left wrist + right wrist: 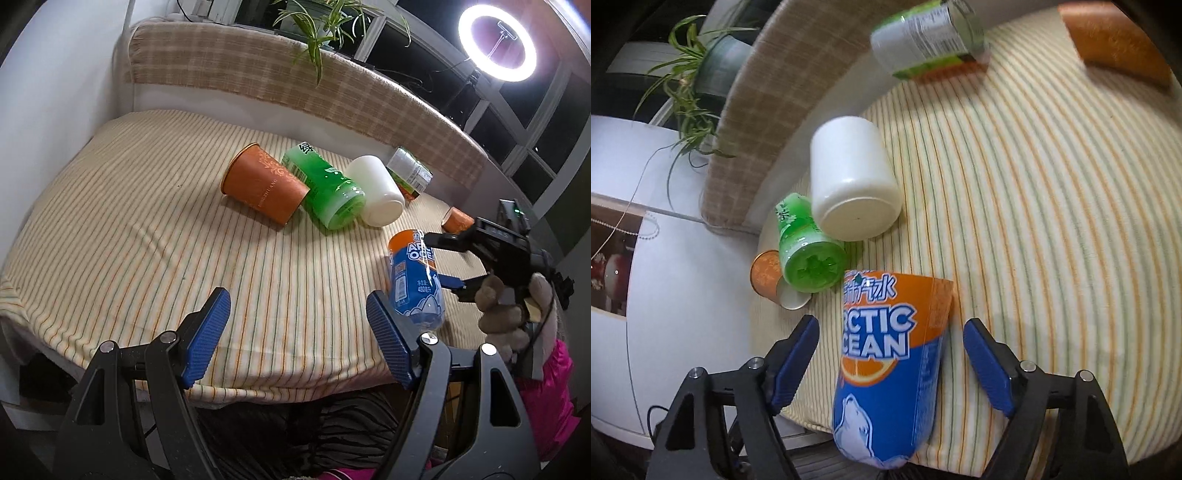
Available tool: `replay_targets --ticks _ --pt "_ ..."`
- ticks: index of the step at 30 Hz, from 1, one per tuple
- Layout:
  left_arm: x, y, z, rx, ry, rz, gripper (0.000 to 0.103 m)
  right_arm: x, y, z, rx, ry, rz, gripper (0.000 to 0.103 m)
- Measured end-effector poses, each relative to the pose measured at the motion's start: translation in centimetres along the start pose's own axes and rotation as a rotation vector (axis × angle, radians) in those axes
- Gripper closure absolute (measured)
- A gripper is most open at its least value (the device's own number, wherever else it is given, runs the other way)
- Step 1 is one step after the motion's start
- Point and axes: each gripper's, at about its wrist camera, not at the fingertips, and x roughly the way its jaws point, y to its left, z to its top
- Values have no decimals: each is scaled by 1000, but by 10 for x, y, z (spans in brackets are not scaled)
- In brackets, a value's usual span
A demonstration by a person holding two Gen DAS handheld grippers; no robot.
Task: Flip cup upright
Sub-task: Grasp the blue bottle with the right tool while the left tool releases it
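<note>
Blue-and-orange plastic cup (886, 369) framed by the right gripper (892, 360).
Its jaws are spread wide, untouching, lower centre; the left gripper (297, 332) is likewise spread wide.

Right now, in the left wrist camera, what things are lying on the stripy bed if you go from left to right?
Big orange paper cup → green bottle → white cup → blue-and-orange Arctic Ocean bottle, between the fingers of the right tool → small orange cup.

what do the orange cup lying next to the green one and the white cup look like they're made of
Orange cup: probably paper, matte, with a printed ornament band, a thin rolled rim and a white inside showing in the right wrist view. White cup: looks like opaque plastic, smooth and semi-glossy, with a moulded ring on its base.
</note>
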Motion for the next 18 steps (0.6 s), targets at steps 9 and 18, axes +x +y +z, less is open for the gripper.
replay_targets --ticks 9,18 --pt "4 -14 -4 -1 23 -51 25 17 0 4 16 52 23 37" --pt "1 -31 -3 18 -5 -76 25 2 6 4 -42 -10 13 39"
